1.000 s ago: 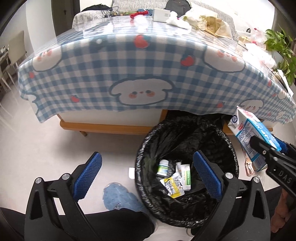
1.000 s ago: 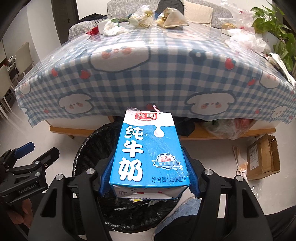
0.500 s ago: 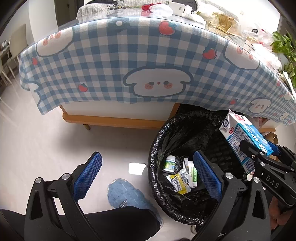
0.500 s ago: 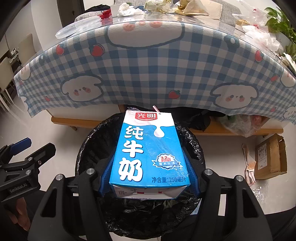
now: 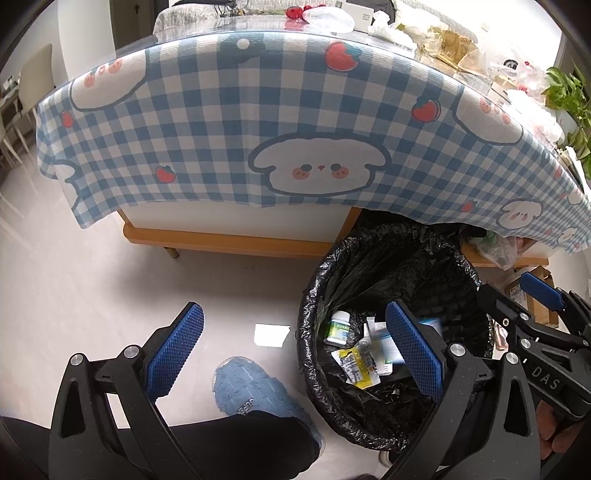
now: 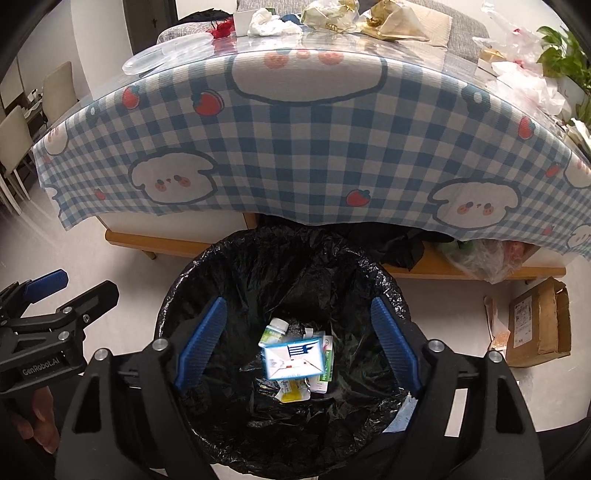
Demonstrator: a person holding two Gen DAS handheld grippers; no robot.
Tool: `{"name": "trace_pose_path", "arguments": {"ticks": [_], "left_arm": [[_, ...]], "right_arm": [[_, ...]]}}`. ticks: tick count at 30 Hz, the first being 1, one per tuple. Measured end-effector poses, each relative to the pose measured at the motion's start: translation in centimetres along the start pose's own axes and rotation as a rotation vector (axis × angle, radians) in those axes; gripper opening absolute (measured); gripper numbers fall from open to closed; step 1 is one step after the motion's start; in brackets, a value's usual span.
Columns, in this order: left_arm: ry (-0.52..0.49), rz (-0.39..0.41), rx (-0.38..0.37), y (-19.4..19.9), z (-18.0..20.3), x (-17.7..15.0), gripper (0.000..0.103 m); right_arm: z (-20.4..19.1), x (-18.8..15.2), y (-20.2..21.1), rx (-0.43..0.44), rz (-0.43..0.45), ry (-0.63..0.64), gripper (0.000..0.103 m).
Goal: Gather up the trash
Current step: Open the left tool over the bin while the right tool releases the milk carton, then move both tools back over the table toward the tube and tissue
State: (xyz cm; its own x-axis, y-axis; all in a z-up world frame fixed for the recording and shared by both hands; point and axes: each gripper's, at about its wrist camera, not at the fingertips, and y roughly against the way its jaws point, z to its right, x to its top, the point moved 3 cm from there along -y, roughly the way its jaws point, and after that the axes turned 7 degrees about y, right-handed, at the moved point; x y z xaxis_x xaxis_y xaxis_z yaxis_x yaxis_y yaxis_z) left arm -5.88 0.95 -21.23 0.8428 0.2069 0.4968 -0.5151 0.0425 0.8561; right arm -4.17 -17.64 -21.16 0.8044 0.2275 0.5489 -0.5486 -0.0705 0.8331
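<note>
A bin lined with a black bag stands on the floor in front of the table. My right gripper hangs over its mouth, jaws opening, with no pad on anything. Below them the blue and white milk carton drops end-on onto the litter at the bottom: a small white bottle, packets and a yellow wrapper. In the left wrist view the bin is at lower right, and my left gripper stands open and empty beside its rim. The right gripper shows at that view's right edge.
The table with a blue checked cloth carries paper and plastic litter on top. A cardboard box lies on the floor at right. A paper scrap and a blue slipper are left of the bin.
The milk carton has left my right gripper and fallen into the bin. The right jaws stand wider. Both views have sunk slightly toward the bin.
</note>
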Motion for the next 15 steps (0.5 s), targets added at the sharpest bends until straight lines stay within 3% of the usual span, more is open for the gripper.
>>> {"name": "trace_pose_path", "arguments": {"ticks": [6,15], "left_arm": [[-0.006,0.019,-0.007,1.0,0.7,0.4,0.097],[-0.003,0.038,-0.021,2.9,1.8,1.4,0.097]], "right_arm": [[0.8,0.3,1.2,-0.008,0.032,-0.003,0.095],[1.9,1.3,3.9,-0.025,0.072,0.012,0.095]]}}
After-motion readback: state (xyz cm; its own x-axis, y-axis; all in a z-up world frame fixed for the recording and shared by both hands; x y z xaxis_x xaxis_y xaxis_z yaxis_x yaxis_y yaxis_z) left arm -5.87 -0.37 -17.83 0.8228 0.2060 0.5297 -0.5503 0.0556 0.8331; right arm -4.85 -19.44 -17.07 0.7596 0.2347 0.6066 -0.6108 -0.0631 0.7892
